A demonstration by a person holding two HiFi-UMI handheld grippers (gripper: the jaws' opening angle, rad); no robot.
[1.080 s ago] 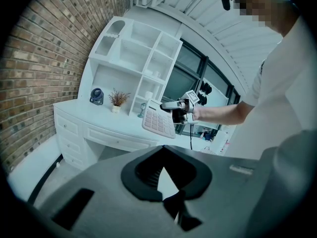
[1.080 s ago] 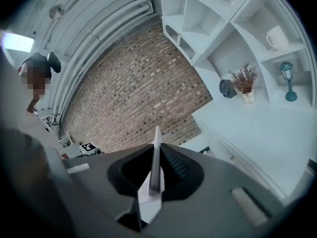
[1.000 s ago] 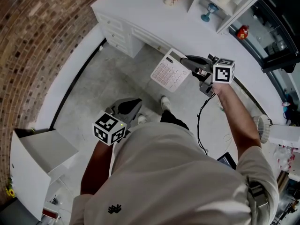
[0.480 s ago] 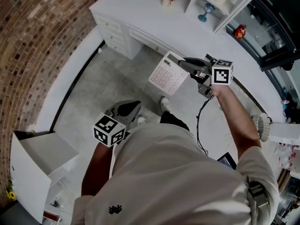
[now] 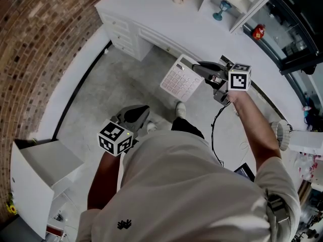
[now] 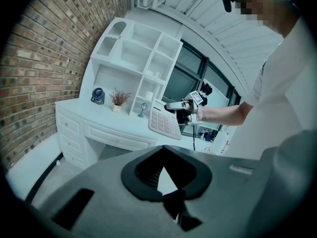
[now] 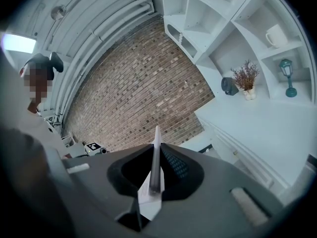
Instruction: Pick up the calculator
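The calculator (image 5: 181,78) is white with pale pink keys and hangs in the air in front of the desk, tilted. My right gripper (image 5: 203,69) is shut on its right edge. In the right gripper view the calculator (image 7: 156,152) shows edge-on, pinched between the jaws of that gripper (image 7: 154,181). The left gripper view looks across at the calculator (image 6: 164,123) and at the right gripper (image 6: 179,106) holding it. My left gripper (image 5: 135,116) hangs low by my waist with its jaws together and nothing in them, as the left gripper (image 6: 173,200) shows in its own view.
A white desk (image 5: 151,14) with drawers runs along the far side. It carries a shelf unit (image 5: 237,4) with a mug, a blue goblet and a dried plant. The brick wall (image 5: 35,44) is at left, a white box (image 5: 43,163) at lower left. A black cable (image 5: 216,130) hangs below my right arm.
Almost nothing. The right gripper keeps the calculator lifted at about the same spot, a touch further to the left in the picture. The left gripper has stayed in place.
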